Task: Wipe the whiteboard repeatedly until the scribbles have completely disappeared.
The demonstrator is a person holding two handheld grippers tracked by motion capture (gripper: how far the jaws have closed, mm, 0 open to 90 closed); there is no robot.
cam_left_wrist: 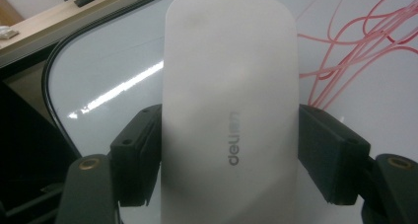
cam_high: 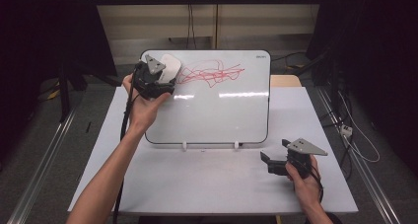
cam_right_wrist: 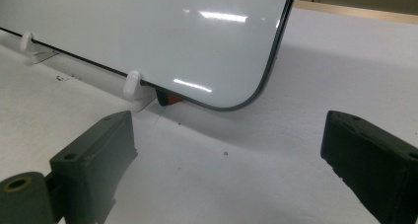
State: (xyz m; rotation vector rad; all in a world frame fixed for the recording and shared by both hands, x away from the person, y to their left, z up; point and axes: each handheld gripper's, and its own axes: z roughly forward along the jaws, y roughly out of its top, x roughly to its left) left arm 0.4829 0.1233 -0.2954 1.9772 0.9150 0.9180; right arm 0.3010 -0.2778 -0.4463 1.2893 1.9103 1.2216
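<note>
At the far left corner of the propped white rectangular whiteboard, the left hand-held gripper pinches a white rounded plastic eraser flat against the board, just left of the red scribbles, forearm stretched forward. Near right, the right hand-held gripper rests low over the white counter, jaws spread and pointing left.

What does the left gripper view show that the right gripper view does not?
Left gripper view: the left gripper shut on a white eraser with grey lettering, held against the board beside red scribbles. Right gripper view: the right gripper open over the white table, the board's bottom corner, a white clip and something orange tucked under the edge. Both: the glossy whiteboard with its dark rim.
</note>
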